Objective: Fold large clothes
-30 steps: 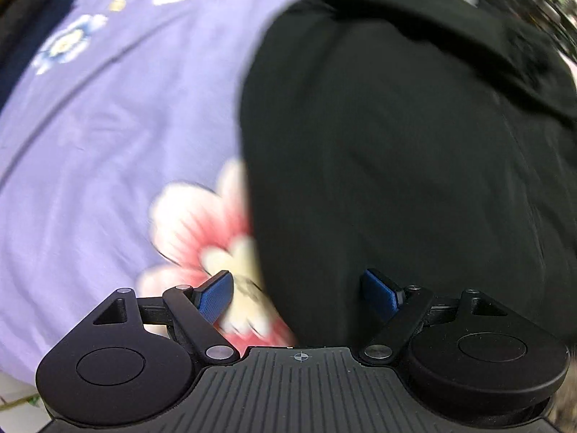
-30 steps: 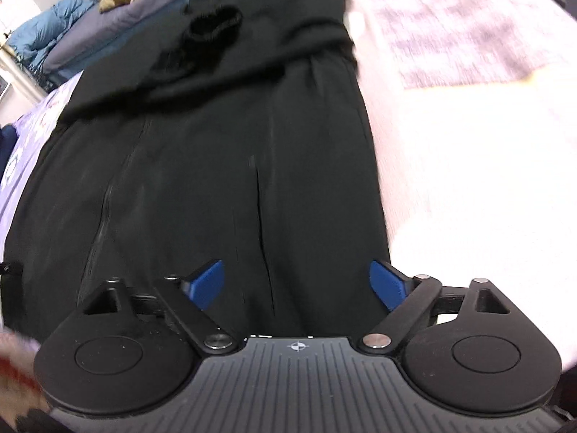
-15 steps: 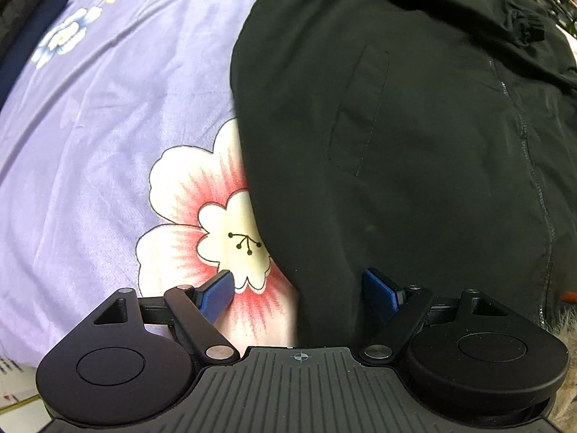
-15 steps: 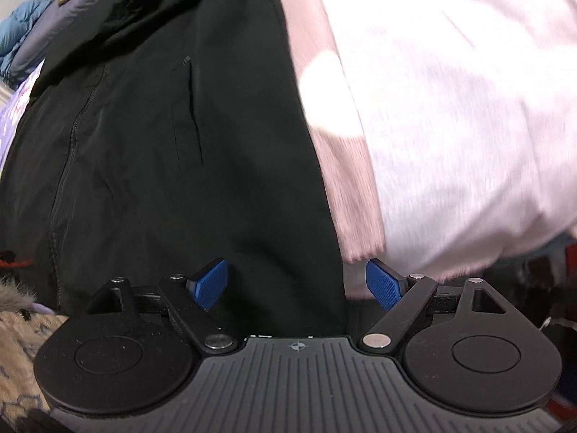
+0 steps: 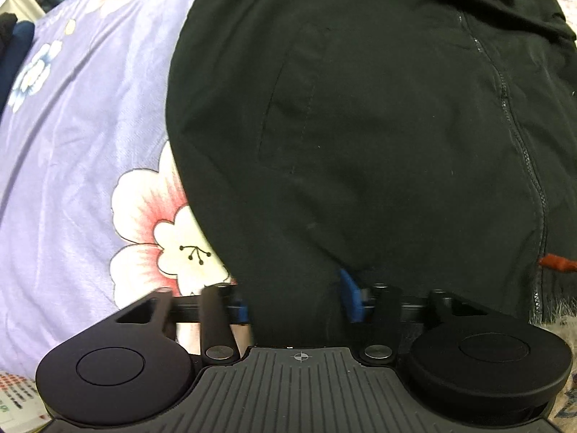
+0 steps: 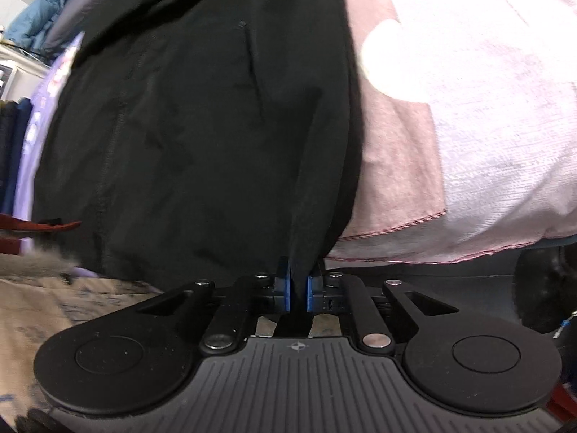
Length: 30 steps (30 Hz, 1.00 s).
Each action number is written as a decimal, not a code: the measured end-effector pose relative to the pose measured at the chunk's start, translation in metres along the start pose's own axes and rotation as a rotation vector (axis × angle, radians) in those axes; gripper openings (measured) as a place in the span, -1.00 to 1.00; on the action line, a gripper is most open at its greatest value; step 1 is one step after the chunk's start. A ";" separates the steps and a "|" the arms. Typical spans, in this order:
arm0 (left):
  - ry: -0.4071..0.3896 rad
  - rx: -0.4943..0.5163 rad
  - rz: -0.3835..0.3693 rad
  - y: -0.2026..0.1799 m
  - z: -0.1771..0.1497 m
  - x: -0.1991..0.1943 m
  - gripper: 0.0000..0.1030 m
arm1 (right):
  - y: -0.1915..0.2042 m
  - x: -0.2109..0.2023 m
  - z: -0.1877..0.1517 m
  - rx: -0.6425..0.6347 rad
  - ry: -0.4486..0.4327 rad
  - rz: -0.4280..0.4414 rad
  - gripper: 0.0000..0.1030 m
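Note:
A large black jacket with a front zipper lies spread on a purple flowered sheet. My left gripper points down at the jacket's bottom hem near its left edge. Its jaws are closing with the hem fabric between the blue pads, which still stand well apart. In the right wrist view the same black jacket fills the left half. My right gripper is closing its last bit, and its blue pads pinch a raised fold of the hem near the jacket's right edge.
A pink and white blanket lies right of the jacket. A red zipper tab and a fur trim show at the hem. Dark folded clothes sit at the far left, and a blue padded coat lies at the back.
The right gripper's jaws went from wide open to pinched on the jacket's hem fold. The left gripper shifted right over the hem and its jaws narrowed around the fabric.

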<state>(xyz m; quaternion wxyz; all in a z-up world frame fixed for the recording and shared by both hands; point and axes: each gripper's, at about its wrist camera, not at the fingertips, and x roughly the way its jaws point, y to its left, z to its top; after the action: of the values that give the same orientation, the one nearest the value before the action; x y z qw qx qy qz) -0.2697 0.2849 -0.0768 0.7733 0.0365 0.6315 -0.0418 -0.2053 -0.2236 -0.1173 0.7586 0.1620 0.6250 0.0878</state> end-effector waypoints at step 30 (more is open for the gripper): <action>-0.313 -0.334 0.069 0.113 0.405 -0.010 1.00 | -0.016 0.027 0.421 0.316 -0.557 -0.003 0.64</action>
<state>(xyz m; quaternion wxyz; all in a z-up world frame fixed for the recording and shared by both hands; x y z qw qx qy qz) 0.1351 0.3527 0.0140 0.8582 -0.0773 0.5004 0.0844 0.2105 -0.2870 -0.0778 0.8661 0.2945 0.3996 -0.0592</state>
